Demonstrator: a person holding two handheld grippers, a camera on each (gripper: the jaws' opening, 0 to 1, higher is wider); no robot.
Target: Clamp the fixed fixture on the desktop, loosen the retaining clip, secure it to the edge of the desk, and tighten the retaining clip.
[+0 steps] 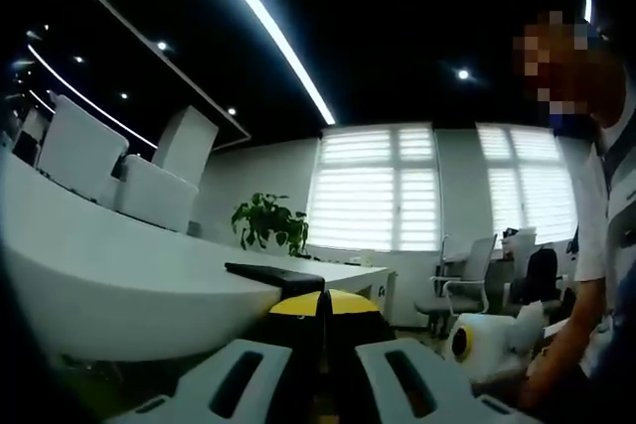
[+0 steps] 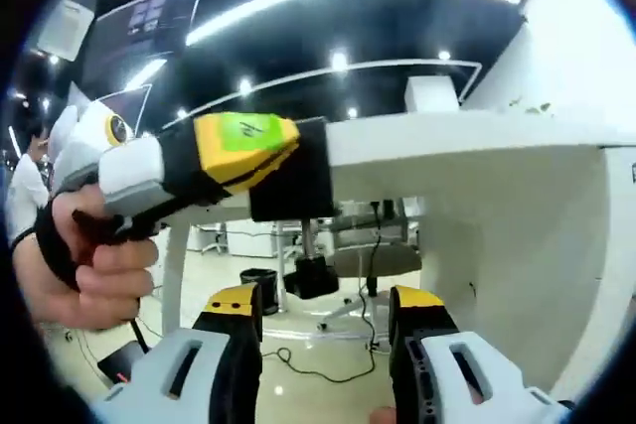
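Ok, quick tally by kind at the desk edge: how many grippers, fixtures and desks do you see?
Grippers: 2, left gripper and right gripper
Fixtures: 1, black fixture on the desk edge
Desks: 1, white desk
Total: 4

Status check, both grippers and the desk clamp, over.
Left gripper shut on black clamp at the desk edge. Right gripper open below its screw knob. Nothing between.
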